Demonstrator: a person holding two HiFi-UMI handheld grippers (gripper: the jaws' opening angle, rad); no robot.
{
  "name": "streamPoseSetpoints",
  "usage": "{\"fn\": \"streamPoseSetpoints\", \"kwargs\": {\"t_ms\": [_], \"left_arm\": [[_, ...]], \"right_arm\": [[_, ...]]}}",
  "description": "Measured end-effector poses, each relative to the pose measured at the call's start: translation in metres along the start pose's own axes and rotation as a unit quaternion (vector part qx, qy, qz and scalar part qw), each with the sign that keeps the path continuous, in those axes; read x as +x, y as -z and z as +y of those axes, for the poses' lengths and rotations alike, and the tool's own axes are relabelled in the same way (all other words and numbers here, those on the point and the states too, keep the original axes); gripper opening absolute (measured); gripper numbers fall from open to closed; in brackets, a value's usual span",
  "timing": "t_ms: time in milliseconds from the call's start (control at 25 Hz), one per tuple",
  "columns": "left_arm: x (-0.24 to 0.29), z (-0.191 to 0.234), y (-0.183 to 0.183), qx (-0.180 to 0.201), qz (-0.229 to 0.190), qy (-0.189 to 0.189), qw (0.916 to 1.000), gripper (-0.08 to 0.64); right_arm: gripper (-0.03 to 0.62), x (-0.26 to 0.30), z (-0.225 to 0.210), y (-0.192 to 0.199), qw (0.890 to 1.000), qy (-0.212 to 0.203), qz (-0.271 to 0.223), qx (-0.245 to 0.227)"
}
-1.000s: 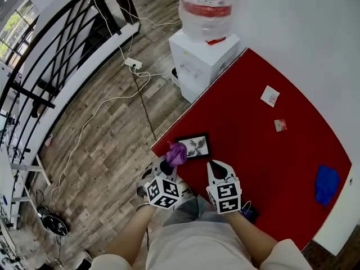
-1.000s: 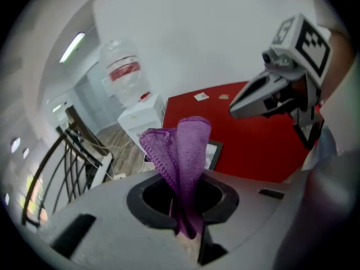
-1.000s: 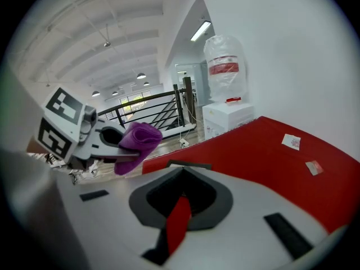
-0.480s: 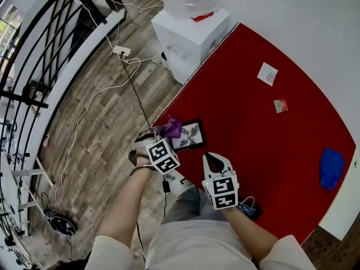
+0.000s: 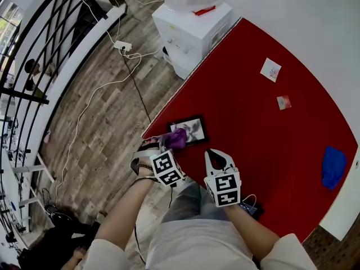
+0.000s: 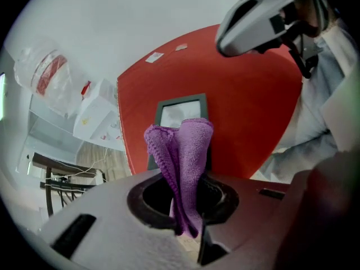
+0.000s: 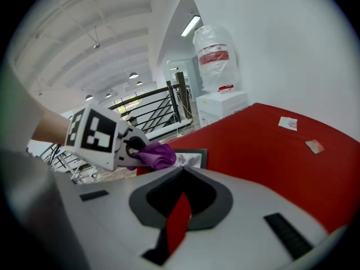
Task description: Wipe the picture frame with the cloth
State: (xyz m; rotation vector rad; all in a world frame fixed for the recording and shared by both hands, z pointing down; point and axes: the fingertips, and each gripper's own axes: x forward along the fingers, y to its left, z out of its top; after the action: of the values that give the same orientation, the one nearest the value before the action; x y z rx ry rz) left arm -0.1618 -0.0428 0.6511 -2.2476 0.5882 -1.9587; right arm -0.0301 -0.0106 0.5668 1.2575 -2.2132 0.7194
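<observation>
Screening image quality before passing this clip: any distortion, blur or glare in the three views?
Head view: sharp, evenly lit, red table edges bowed. Left gripper view: heavy fisheye, black corners, purple cloth crisp. Right gripper view: same fisheye, bright ceiling strip light, picture frame in focus.

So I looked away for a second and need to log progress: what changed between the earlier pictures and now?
The left gripper, shut on the purple cloth throughout, tipped downward and brought the cloth over the left end of the picture frame. The right gripper stayed shut and empty beside it, and the frame kept its place on the red table.
</observation>
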Motion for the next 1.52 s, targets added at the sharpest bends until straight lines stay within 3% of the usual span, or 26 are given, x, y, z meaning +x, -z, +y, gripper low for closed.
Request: {"fn": "streamPoseSetpoints", "kwargs": {"t_ms": [200, 360, 480, 560, 760, 880, 1200, 1520], "left_arm": [[-0.018, -0.051, 0.008, 0.026, 0.012, 0.016, 0.9995, 0.06], [-0.021, -0.06, 0.008, 0.028, 0.01, 0.019, 0.9994, 0.06], [-0.026, -0.038, 0.001, -0.008, -0.01, 0.017, 0.9998, 0.06], [-0.026, -0.009, -0.001, -0.019, -0.011, -0.004, 0.9997, 0.06], [0.002, 0.055, -0.002, 0.025, 0.038, -0.058, 0.9973, 0.06], [0.016, 0.064, -0.005, 0.042, 0.055, -0.058, 0.9959, 0.06], [0.017, 0.042, -0.006, 0.055, 0.062, -0.043, 0.9956, 0.06], [-0.012, -0.032, -0.009, 0.065, 0.057, 0.008, 0.9963, 0.06]], "right_arm": [[0.005, 0.0, 0.007, 0.002, 1.0, -0.007, 0.002, -0.001], [0.005, -0.002, 0.007, 0.005, 1.0, -0.008, 0.003, -0.002], [0.005, -0.005, 0.004, 0.006, 1.0, -0.005, 0.002, -0.001], [0.005, -0.008, 0.001, 0.007, 1.0, -0.002, 0.001, 0.002], [0.005, -0.012, -0.005, 0.009, 1.0, 0.004, 0.0, 0.011], [0.004, -0.014, -0.009, 0.01, 1.0, 0.007, 0.0, 0.016], [0.004, -0.013, -0.014, 0.012, 1.0, 0.01, 0.002, 0.023], [0.005, -0.01, -0.004, 0.013, 1.0, -0.003, 0.003, 0.02]]}}
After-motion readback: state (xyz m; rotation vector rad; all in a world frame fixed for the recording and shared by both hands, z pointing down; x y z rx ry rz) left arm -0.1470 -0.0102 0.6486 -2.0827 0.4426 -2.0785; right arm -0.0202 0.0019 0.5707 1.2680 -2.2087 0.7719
